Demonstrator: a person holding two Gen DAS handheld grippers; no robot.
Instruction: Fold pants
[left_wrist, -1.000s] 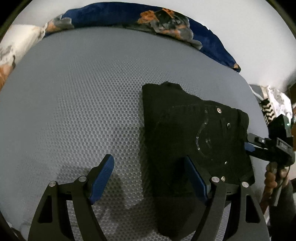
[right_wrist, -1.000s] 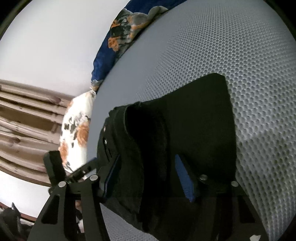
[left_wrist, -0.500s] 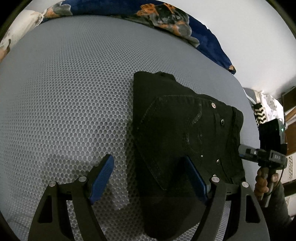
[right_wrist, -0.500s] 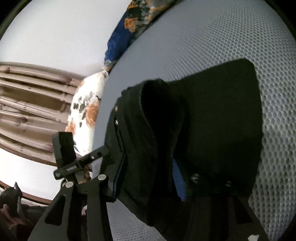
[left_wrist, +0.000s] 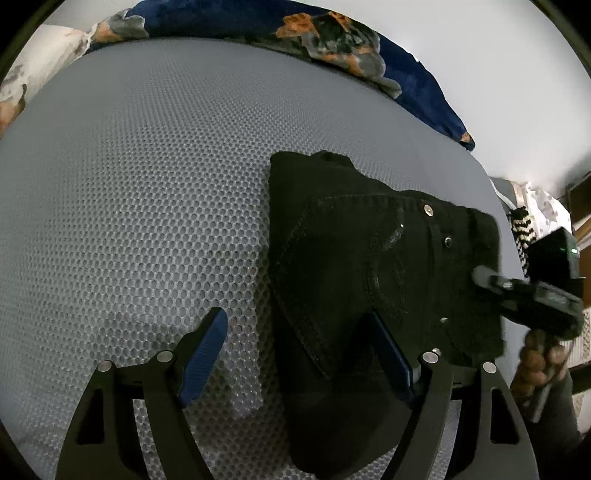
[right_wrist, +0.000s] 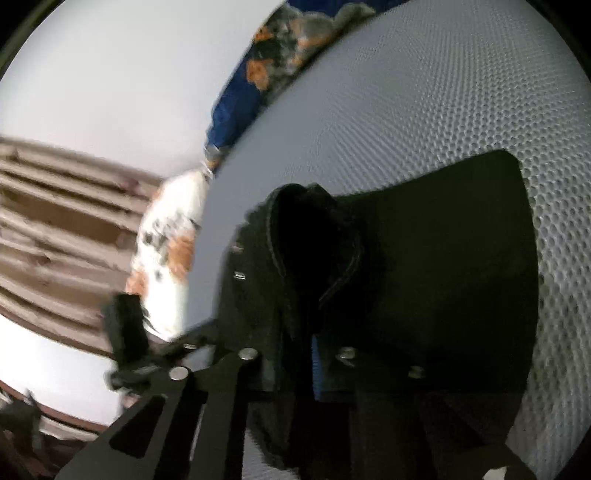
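Blanket (left_wrist: 369, 40) behind pants (left_wrist: 369, 266), mattress (left_wrist: 147, 184) underneath

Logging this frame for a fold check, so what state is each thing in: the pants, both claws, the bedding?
Black pants: folded into a compact stack on the grey mesh mattress, top layer gripped at its right edge.
Left claw: open, one finger on the mattress, the other over the pants.
Right claw: shut on the pants' edge.
Floral blanket: bunched along the far edge.
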